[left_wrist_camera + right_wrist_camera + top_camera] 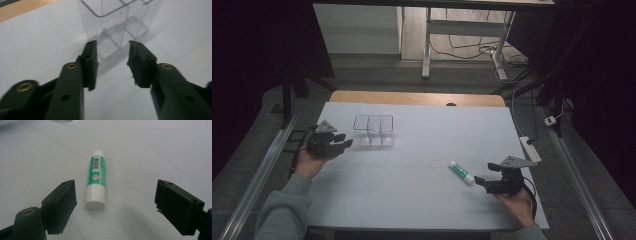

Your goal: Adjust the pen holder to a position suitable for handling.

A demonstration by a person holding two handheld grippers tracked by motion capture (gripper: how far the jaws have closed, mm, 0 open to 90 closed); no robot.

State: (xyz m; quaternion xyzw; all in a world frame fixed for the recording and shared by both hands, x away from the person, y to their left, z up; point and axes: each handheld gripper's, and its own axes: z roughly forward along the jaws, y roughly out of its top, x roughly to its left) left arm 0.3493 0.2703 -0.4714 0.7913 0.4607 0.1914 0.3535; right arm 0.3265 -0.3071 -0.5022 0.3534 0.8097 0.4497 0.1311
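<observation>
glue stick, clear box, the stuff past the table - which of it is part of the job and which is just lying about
In the job:
glue stick, lying before the open right tool
clear divided box, faced by the open left tool

Lying about:
power strip at the table's right edge
cables on the floor

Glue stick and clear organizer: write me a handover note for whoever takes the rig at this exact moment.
Left gripper: open, holding nothing, jaws pointed at the clear organizer, close to its near corner but not touching.
Right gripper: open wide, holding nothing, aimed at the glue stick.
The glue stick lies flat on the white table cover, just ahead of the right jaws, white cap end toward them.
The organizer stands upright at the far left; its compartments look empty.
Done: both grippers lined up.
Left: nothing grasped yet. Likely next is closing on the stick and carrying it to the organizer.
</observation>
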